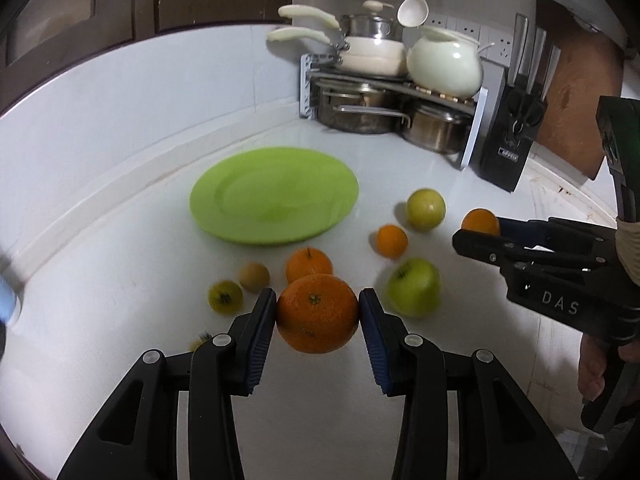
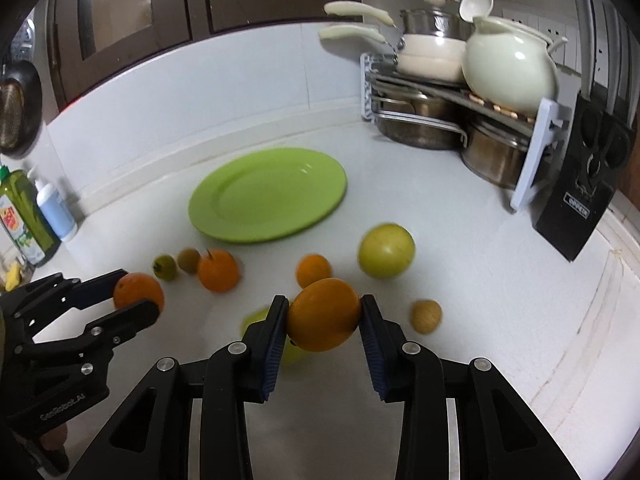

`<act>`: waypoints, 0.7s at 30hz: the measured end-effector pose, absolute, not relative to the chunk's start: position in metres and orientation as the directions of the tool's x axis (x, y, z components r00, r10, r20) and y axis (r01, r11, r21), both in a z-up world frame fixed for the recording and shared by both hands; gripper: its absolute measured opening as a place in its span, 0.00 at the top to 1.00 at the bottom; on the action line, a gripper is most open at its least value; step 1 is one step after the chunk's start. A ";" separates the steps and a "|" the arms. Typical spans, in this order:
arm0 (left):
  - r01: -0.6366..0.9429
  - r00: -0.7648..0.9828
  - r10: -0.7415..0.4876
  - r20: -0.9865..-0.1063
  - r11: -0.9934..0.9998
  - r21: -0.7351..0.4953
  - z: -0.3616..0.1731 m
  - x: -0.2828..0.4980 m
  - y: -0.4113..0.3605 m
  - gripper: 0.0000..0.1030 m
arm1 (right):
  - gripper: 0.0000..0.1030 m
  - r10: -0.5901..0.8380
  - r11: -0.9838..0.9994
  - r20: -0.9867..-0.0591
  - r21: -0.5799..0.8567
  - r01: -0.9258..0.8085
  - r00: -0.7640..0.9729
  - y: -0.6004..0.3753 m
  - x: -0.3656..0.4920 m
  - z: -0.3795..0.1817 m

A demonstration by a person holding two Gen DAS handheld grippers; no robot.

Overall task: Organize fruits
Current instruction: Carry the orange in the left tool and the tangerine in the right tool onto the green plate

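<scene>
My left gripper is shut on a large orange and holds it above the white counter. My right gripper is shut on another orange, also lifted. In the left wrist view the right gripper shows at the right with its orange. In the right wrist view the left gripper shows at the left with its orange. An empty green plate lies beyond. Loose oranges, a green apple and a yellow-green fruit lie on the counter.
A pot rack with pans and a white pot stands at the back right, next to a black knife block and a wooden board. Bottles stand at the far left. Small brown and yellow fruits lie nearby.
</scene>
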State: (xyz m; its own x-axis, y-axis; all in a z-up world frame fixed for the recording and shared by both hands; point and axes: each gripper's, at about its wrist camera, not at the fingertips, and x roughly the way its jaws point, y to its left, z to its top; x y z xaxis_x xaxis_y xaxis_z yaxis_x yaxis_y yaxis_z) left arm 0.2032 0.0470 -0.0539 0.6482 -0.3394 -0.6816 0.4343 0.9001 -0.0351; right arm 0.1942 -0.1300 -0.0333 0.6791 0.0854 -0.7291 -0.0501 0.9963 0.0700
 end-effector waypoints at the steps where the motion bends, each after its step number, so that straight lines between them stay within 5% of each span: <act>1: 0.445 0.648 -0.348 -0.677 0.895 -0.034 -0.051 0.208 0.049 0.59 | 0.64 0.086 0.996 -0.726 0.069 -0.051 0.682 -0.125 0.196 -0.032; 21: 0.416 0.651 -0.323 -0.687 0.909 -0.032 -0.031 0.322 0.058 0.59 | 0.64 0.226 0.956 -0.782 0.064 -0.286 0.580 -0.081 0.329 -0.028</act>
